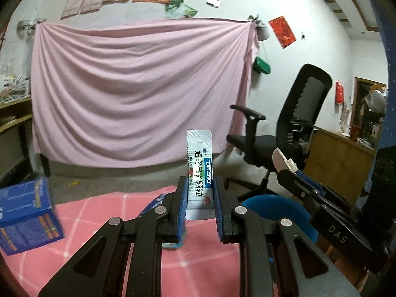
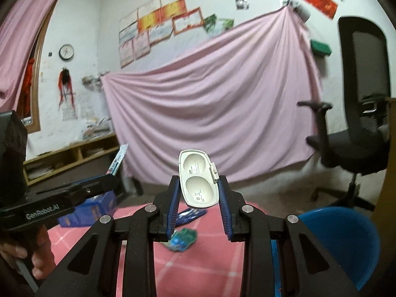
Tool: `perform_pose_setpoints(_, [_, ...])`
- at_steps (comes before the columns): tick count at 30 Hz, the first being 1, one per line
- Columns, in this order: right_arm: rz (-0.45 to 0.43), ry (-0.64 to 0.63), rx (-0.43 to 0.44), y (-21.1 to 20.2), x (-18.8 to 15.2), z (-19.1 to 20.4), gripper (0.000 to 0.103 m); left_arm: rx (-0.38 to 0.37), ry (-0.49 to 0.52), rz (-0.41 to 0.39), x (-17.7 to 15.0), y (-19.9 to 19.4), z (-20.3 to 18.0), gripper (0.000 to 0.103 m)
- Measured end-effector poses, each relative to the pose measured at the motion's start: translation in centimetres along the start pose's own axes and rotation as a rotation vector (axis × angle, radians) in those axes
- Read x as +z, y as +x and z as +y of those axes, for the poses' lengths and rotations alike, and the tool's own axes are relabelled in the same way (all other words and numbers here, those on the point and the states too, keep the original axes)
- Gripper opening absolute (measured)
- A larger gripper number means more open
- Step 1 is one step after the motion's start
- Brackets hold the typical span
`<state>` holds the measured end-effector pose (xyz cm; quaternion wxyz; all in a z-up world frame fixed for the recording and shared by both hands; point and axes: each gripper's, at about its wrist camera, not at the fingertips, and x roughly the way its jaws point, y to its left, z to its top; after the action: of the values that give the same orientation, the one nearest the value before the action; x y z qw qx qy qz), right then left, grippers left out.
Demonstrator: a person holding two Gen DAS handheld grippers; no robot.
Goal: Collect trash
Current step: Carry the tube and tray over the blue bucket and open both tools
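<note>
left hand-held gripper (image 1: 200, 198) pinching upright medicine sachet (image 1: 198, 170) above bench | right hand-held gripper (image 2: 198, 198) pinching white plastic case (image 2: 198, 179) | bench: pink checked cloth (image 2: 193, 267), blue box (image 1: 27, 215), green wrapper (image 2: 183, 240) | blue bin (image 2: 344, 245) at bench's right | room: pink sheet (image 1: 138, 91) on wall, black office chair (image 1: 294, 123)

Sachet (image 1: 198, 173): glossy foil-edged printed film. Case (image 2: 198, 179): smooth matt white plastic. Table cloth (image 1: 104, 222): pink checked fabric. Bin (image 2: 346, 242): smooth blue plastic.
</note>
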<state>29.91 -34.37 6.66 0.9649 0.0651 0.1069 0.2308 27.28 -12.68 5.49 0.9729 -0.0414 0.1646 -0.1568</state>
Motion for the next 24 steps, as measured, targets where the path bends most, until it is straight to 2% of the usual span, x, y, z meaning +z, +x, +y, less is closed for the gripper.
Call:
perform_pose_setpoints(6, [-0.058, -0.016, -0.090, -2.0, 0.2, -2.2, 0.028, -0.076, 0.020, -0.010, -0.1, 2.6, -3.1, 0.017])
perform_pose_setpoints(12, [-0.078, 0.011, -0.188, -3.9, -0.1, -5.6, 0.028, -0.147, 0.037, 0.005, -0.3, 4.5, -6.3, 0.017])
perform_pose_setpoints(20, [-0.057, 0.083, -0.285, -5.5, -0.7, -10.2, 0.027, -0.200, 0.071, 0.049, -0.3, 7.1, -10.0, 0.017])
perform_pose_setpoints(24, [-0.012, 0.136, -0.319, -5.5, -1.4, -12.4, 0.027, -0.200, 0.069, 0.125, -0.8, 9.2, -11.3, 0.017])
